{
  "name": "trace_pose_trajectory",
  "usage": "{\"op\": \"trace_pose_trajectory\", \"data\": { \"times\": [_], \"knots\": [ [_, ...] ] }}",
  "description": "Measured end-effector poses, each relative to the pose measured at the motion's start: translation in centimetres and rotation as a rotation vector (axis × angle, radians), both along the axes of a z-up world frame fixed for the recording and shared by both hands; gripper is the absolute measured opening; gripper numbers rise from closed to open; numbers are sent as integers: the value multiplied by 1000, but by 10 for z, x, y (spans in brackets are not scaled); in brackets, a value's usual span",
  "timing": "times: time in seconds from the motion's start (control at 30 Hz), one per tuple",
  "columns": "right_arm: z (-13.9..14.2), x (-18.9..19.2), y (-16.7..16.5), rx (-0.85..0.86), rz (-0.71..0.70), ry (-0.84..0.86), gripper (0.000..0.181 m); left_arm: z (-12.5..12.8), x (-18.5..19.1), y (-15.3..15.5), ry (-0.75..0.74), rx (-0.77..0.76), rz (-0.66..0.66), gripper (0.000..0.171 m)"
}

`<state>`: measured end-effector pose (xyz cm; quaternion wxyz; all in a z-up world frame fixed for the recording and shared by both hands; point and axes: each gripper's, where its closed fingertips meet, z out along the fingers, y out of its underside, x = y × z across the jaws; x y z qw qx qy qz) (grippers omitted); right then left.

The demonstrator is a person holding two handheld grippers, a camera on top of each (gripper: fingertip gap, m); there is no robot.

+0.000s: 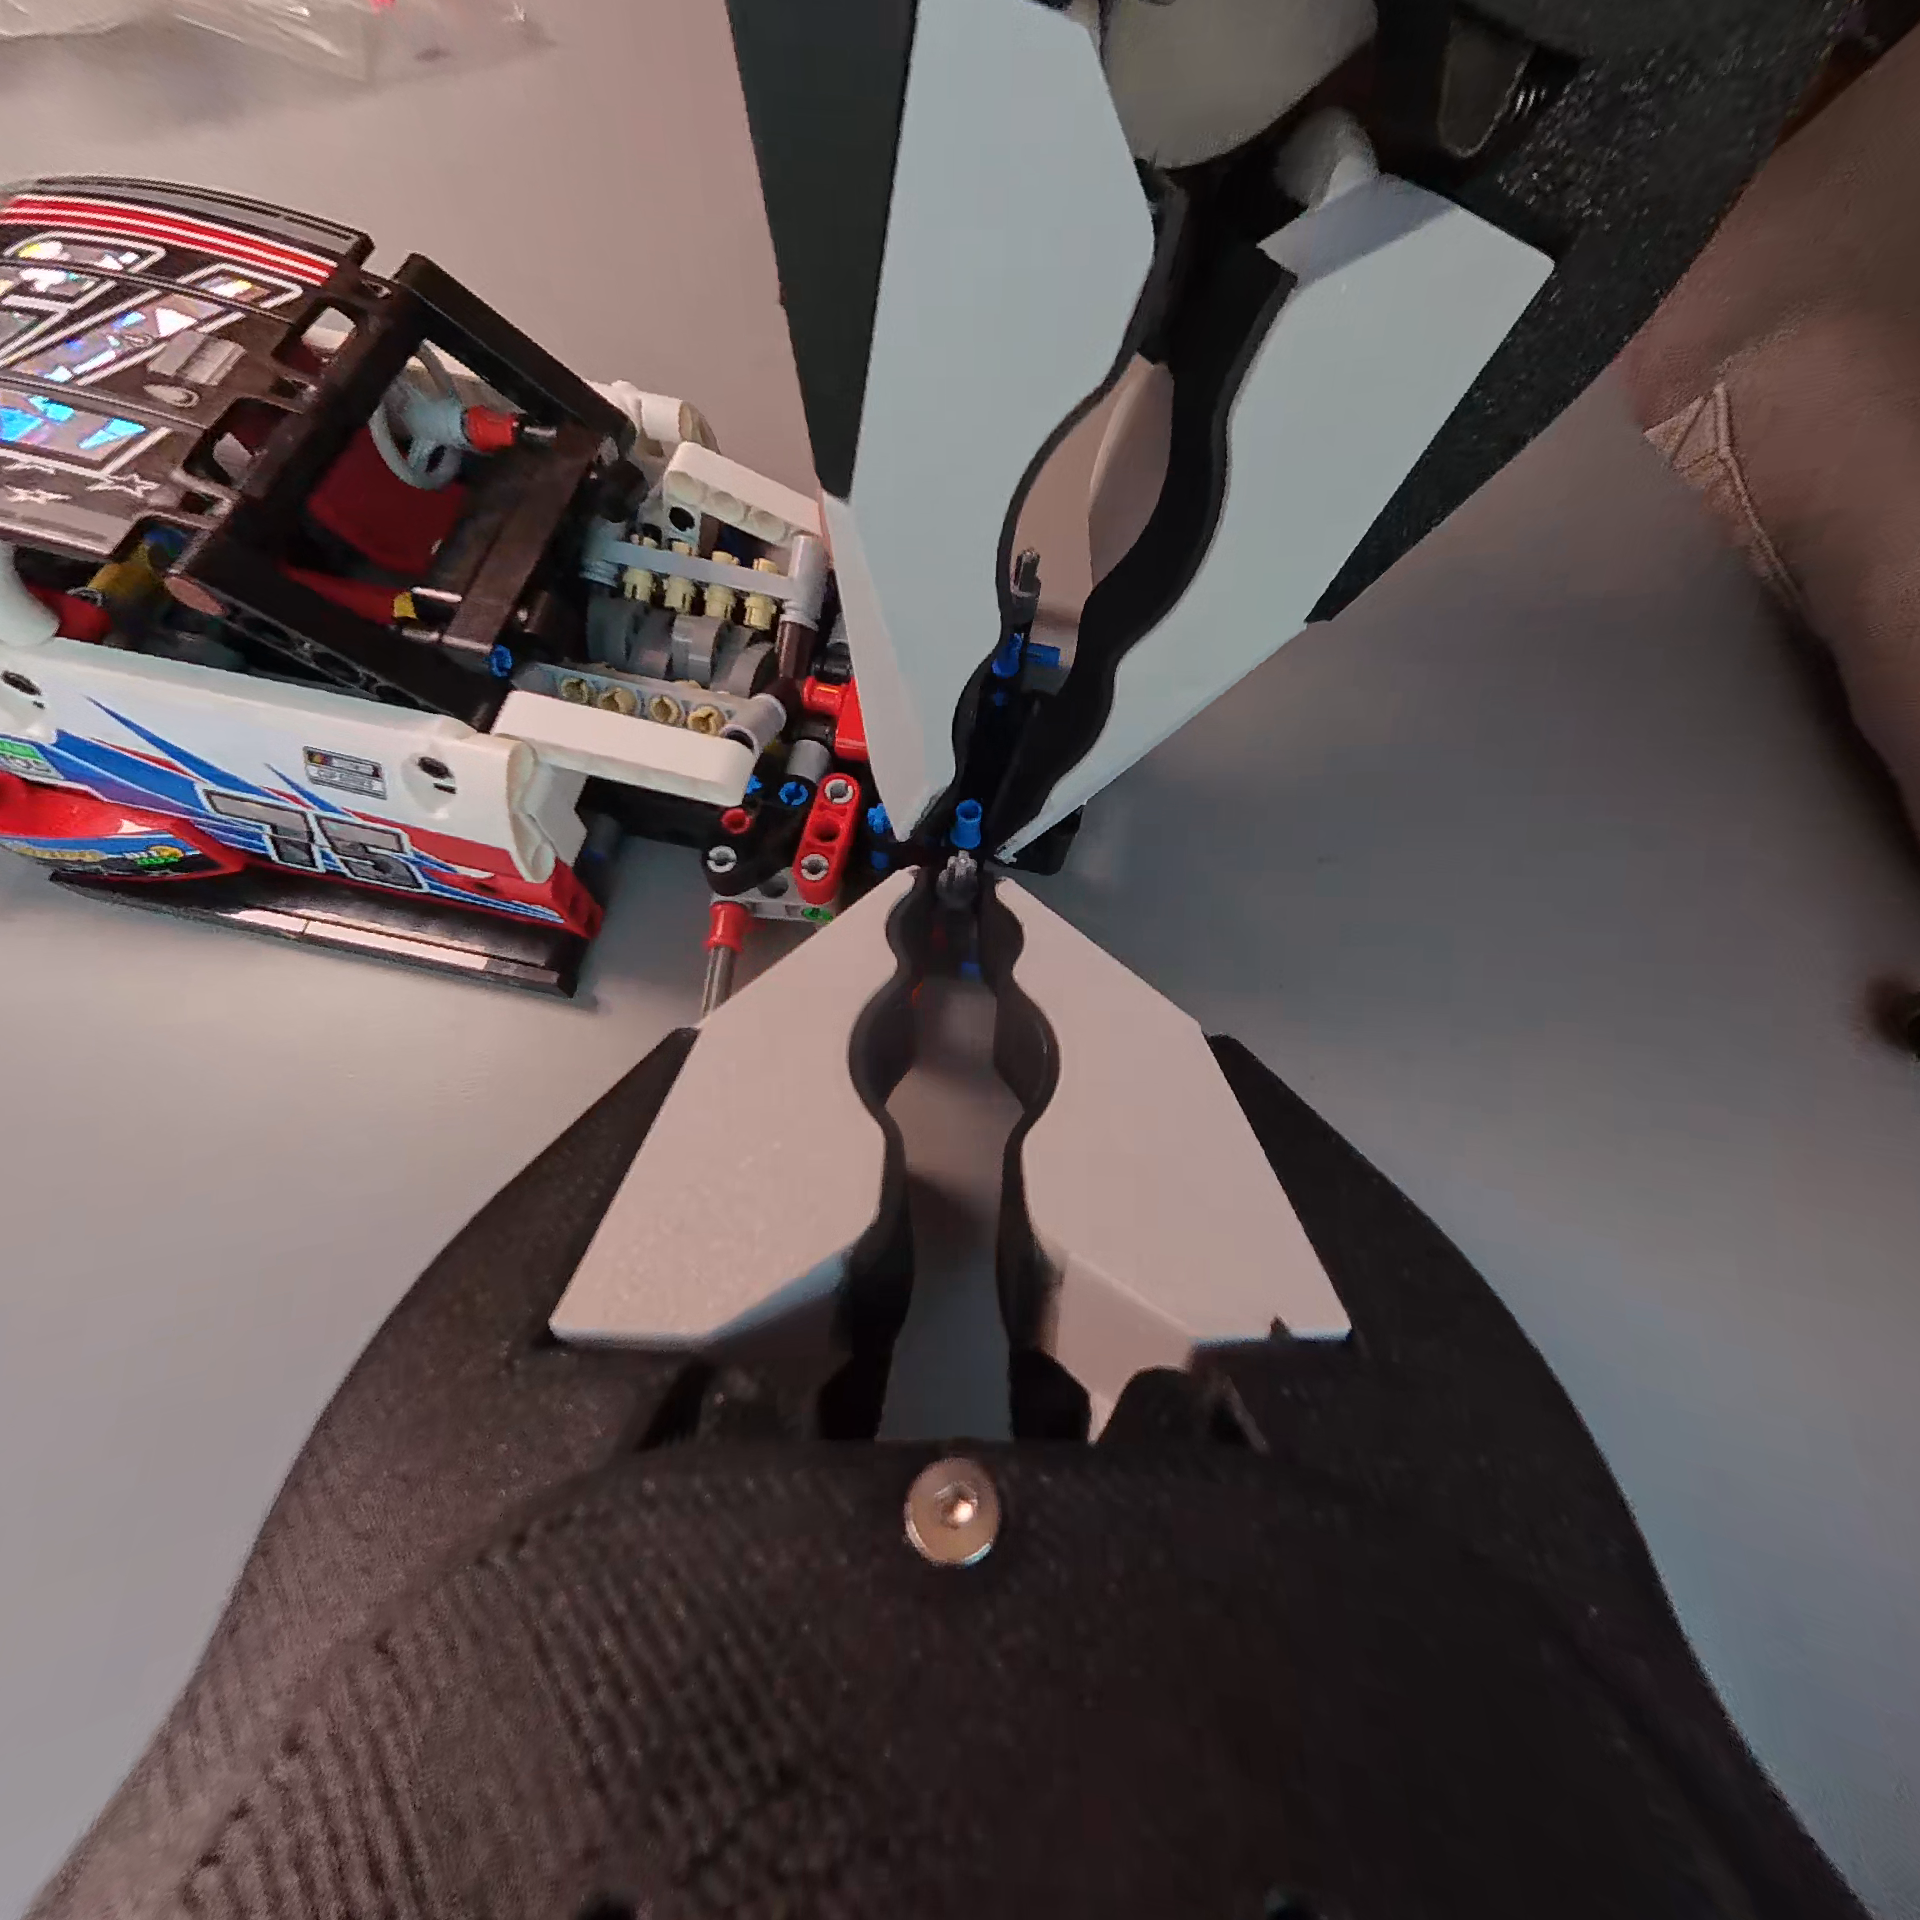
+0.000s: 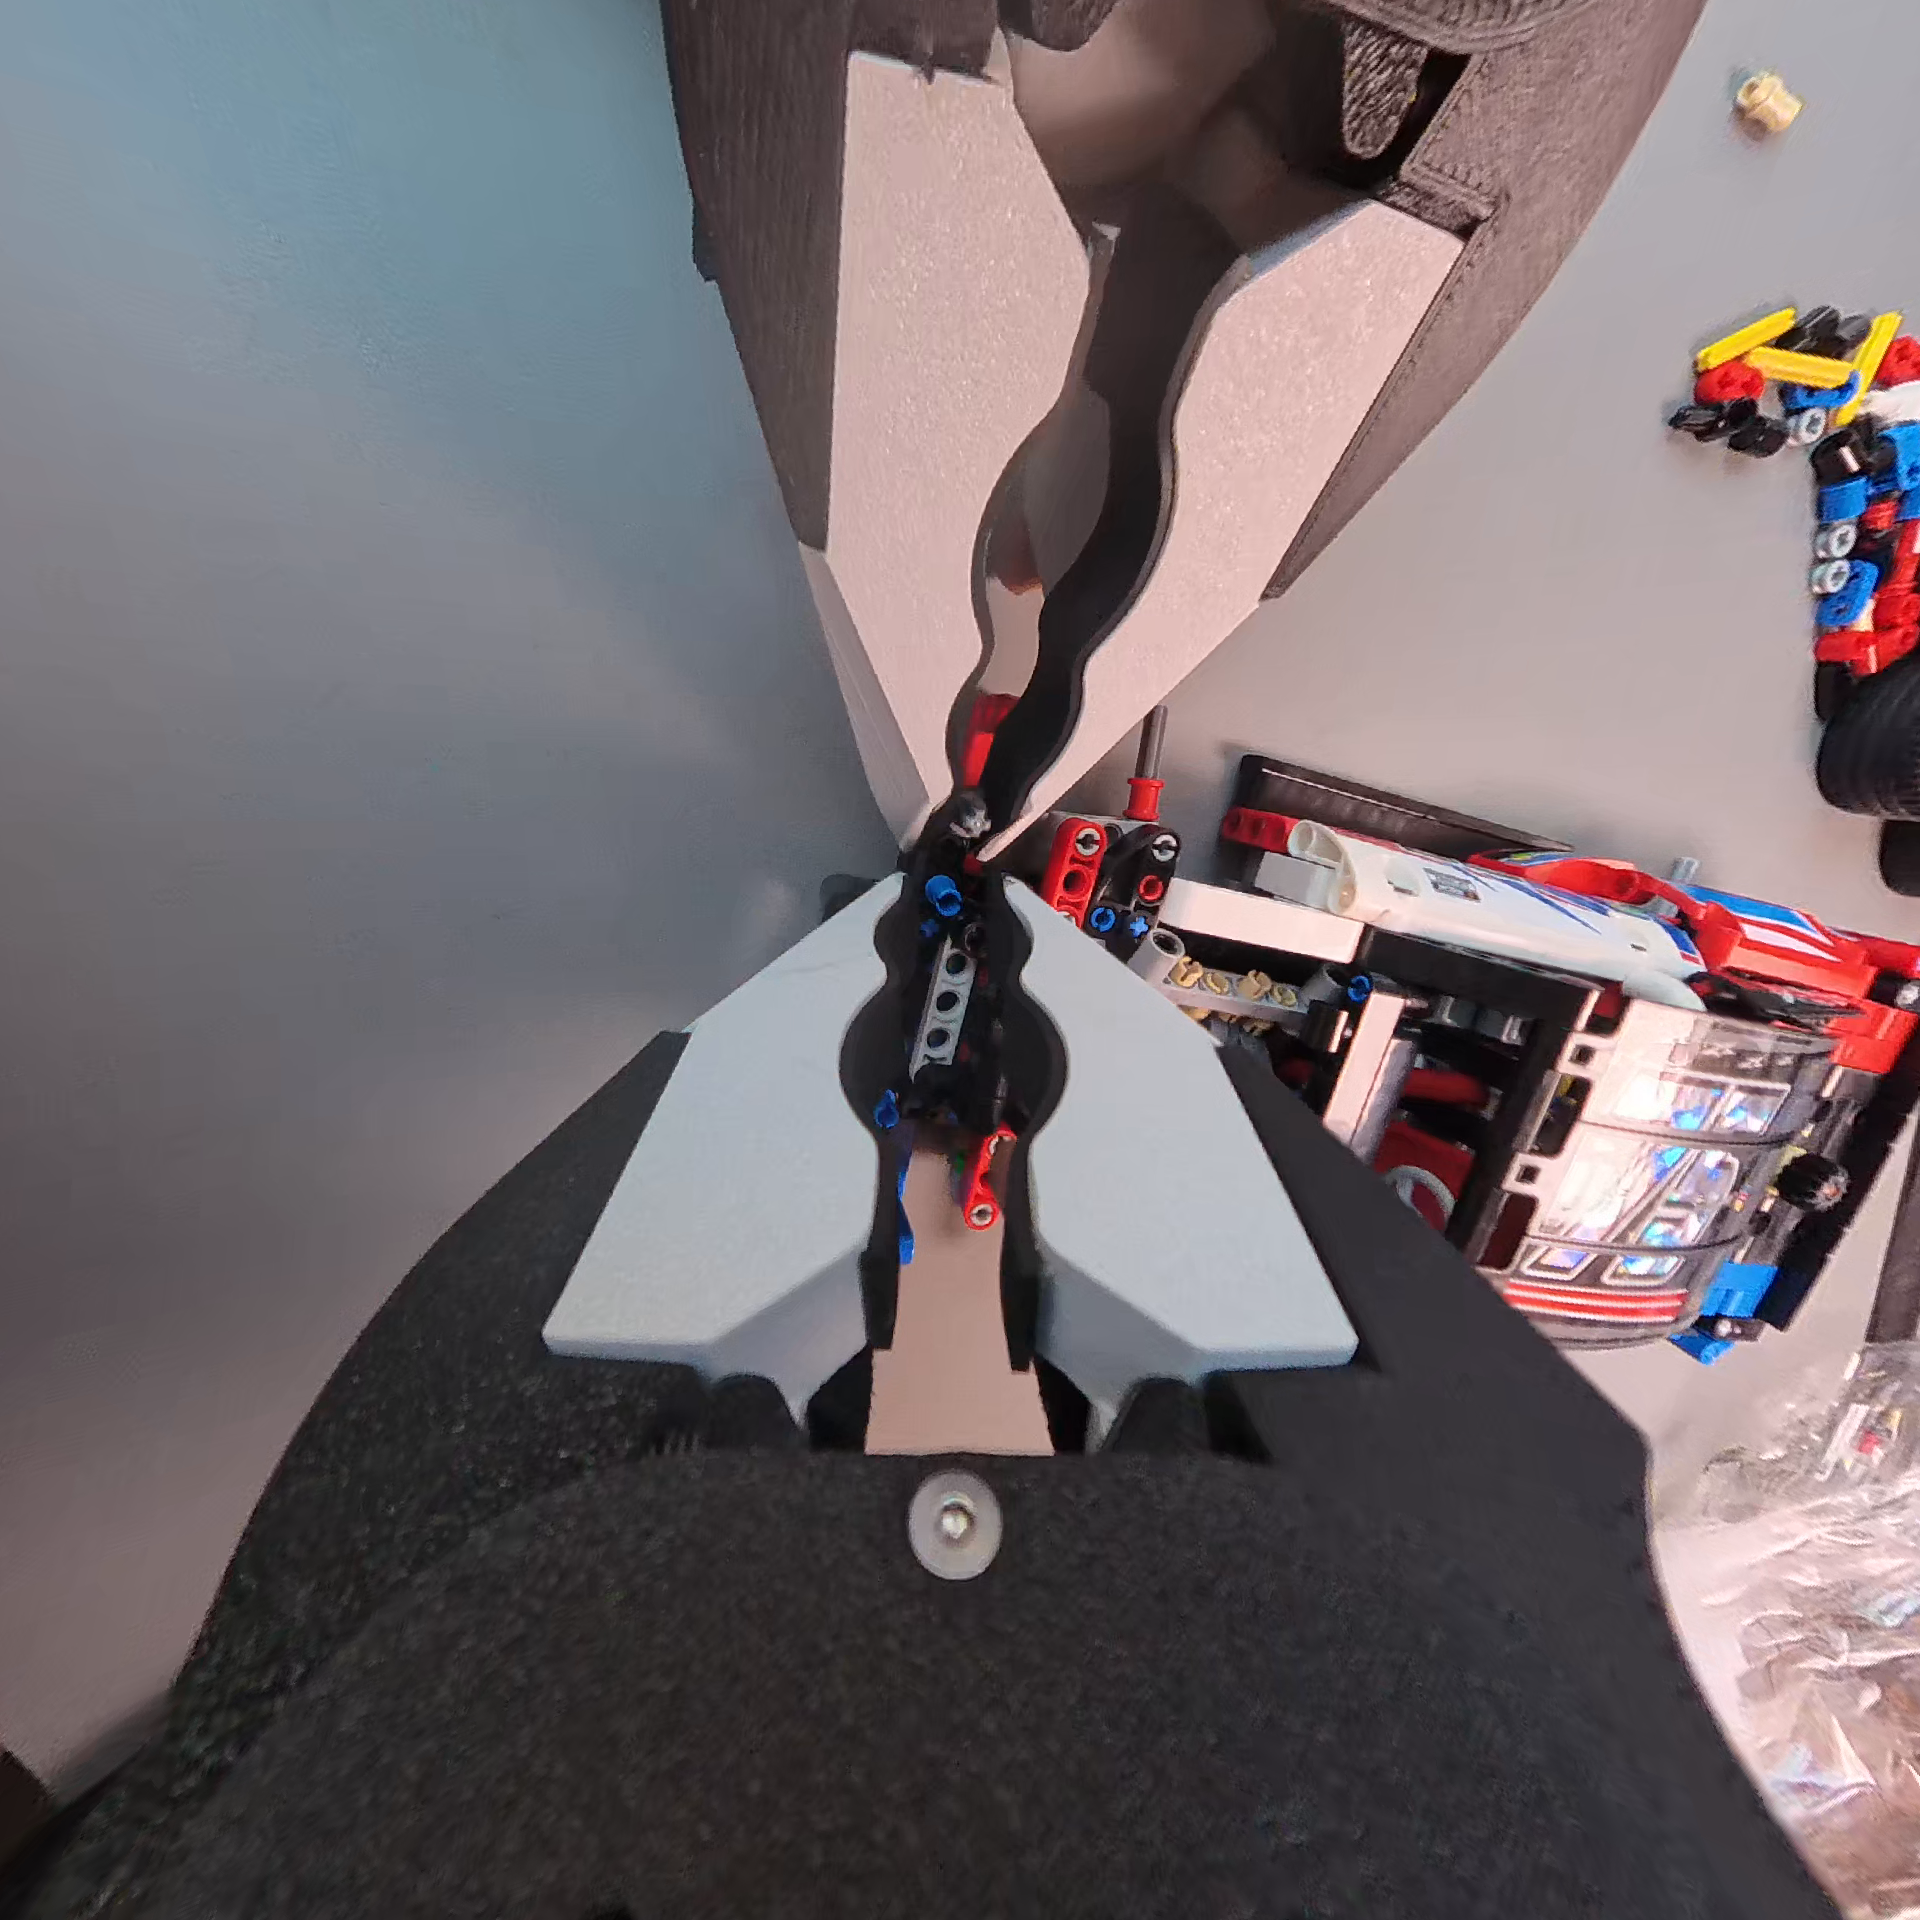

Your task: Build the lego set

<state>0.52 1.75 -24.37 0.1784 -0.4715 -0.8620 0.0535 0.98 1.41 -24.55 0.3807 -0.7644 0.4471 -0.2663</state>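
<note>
A partly built race car [image 1: 343,623] in white, red and blue lies on the grey table [image 1: 1455,1039], left of both grippers; it also shows in the right wrist view [image 2: 1558,1039]. My right gripper [image 2: 951,883] is shut on a small black and grey beam assembly [image 2: 951,1018] with blue and red pins. My left gripper [image 1: 956,883] is shut on a small dark grey pin [image 1: 958,881]. The two grippers meet tip to tip at the car's open front end, with the pin against the assembly's end [image 1: 1023,665]. The contact point itself is hidden.
A pile of loose red, blue, yellow and black pieces [image 2: 1849,468] and a black tyre [image 2: 1881,748] lie at the far right. Clear plastic bags [image 2: 1787,1610] lie near the right. A small tan piece [image 2: 1766,99] sits alone. A hand [image 1: 1818,520] holds the right gripper. Both grippers' tips are close together, under 4 cm apart.
</note>
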Motion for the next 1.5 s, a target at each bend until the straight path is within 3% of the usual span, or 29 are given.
{"op": "trace_pose_trajectory", "data": {
  "times": [0.2, 0.5, 0.63, 0.77, 0.83, 1.13, 1.23, 1.5],
  "knots": [
    [-1, 1, 1, -27, -22, -66, 9, 0, 0, 1, -78, -136, 48, 8],
    [-2, -4, 6, 9, 49, -160, 9, -2, -8, 7, -31, -82, 105, 10],
    [-2, -5, 6, -9, 82, -187, 9, 6, -25, 8, -1, -34, 123, 20],
    [-6, -5, 3, -32, 105, -214, 5, -9, -21, 4, 44, -61, 93, 29],
    [-6, -7, 2, -35, 128, -221, 5, -9, -22, 8, 44, -58, 114, 21],
    [-1, -7, 2, -104, 39, -134, 8, -7, -22, 9, 45, -18, 119, 21],
    [9, -10, 8, -30, 43, -58, 15, -7, -22, 9, 40, -26, 122, 21],
    [3, -8, 7, -77, -19, -126, 16, -7, -20, 9, 35, -34, 129, 21]
  ]
}}
